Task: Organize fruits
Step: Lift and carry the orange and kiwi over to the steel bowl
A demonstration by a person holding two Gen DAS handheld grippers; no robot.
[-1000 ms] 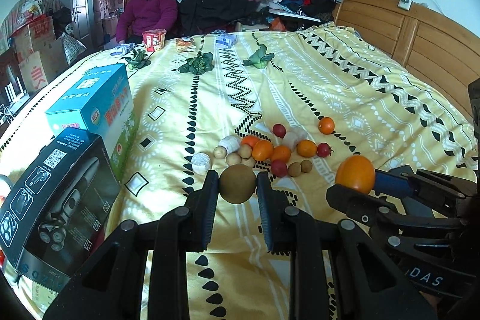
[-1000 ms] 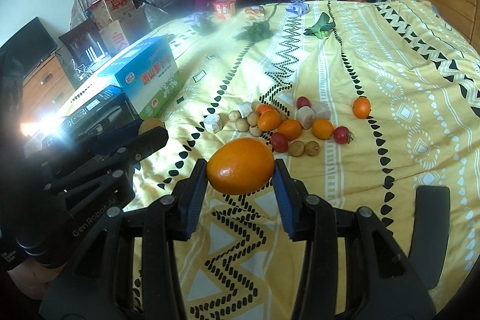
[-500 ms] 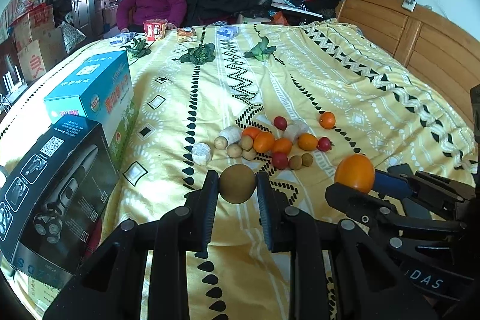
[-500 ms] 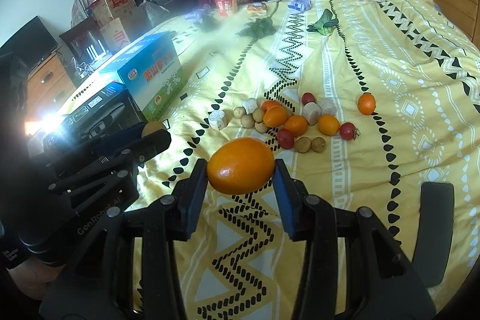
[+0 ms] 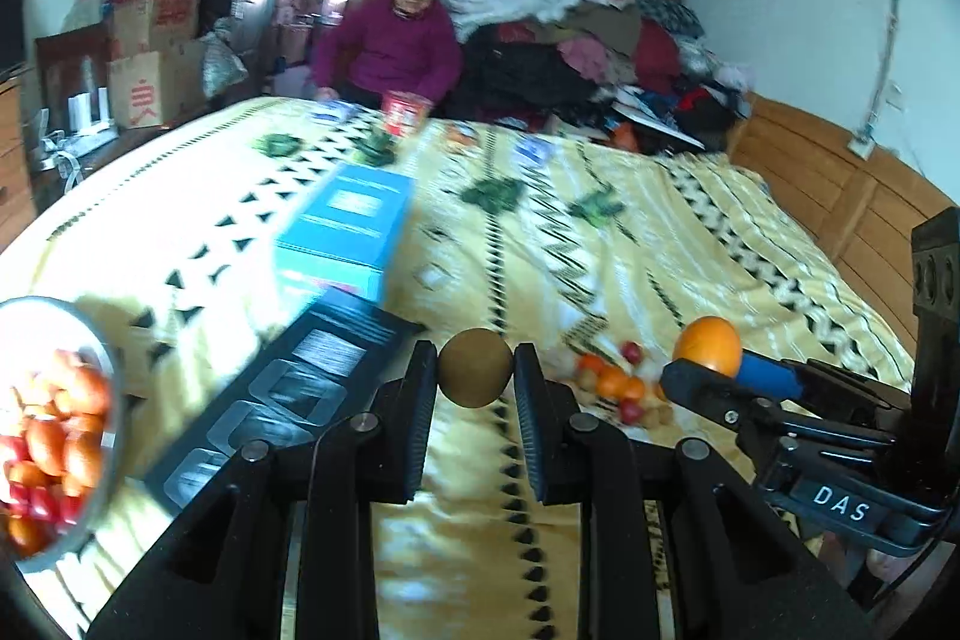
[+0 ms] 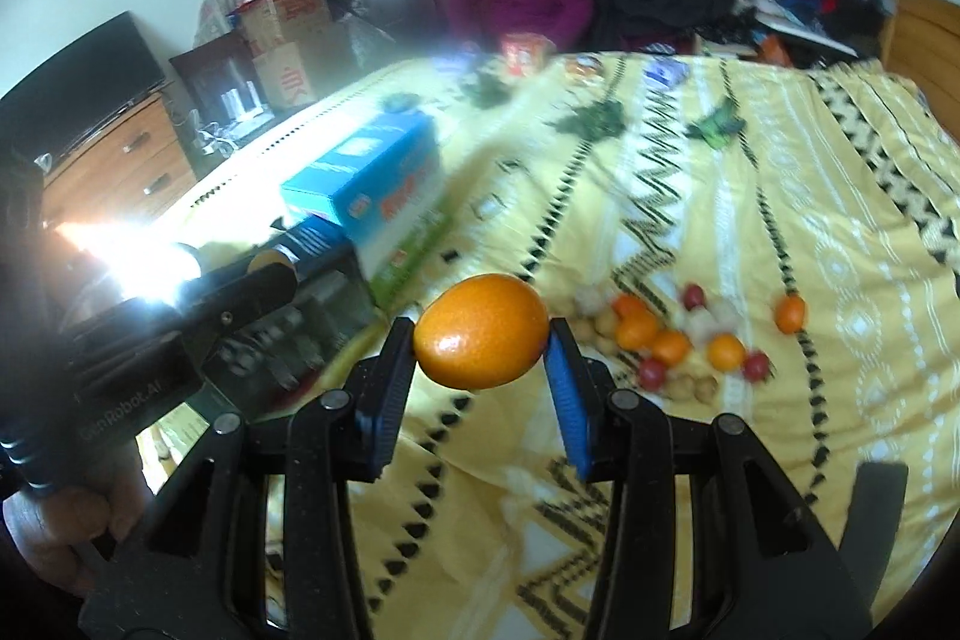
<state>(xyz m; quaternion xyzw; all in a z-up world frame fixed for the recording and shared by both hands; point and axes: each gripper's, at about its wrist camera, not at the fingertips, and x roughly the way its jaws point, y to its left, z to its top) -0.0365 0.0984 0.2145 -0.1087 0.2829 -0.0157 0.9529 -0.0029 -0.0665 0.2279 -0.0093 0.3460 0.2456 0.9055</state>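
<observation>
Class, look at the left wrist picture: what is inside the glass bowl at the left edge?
The glass bowl holds small orange and red fruits, piled together. Its left side is cut off by the frame, and the bottom layer is hidden beneath the top fruits.

Along the bed's [image 5: 750, 244] left edge, a black box [image 5: 288, 388] and a blue box [image 5: 354, 226] are standing end to end, blocking that side. A bowl of fruit [image 5: 54, 424] is sitting at the near left corner. A loose fruit cluster [image 6: 678, 340] is occupying the middle; open bedspread is lying toward the right edge and near edge.
</observation>
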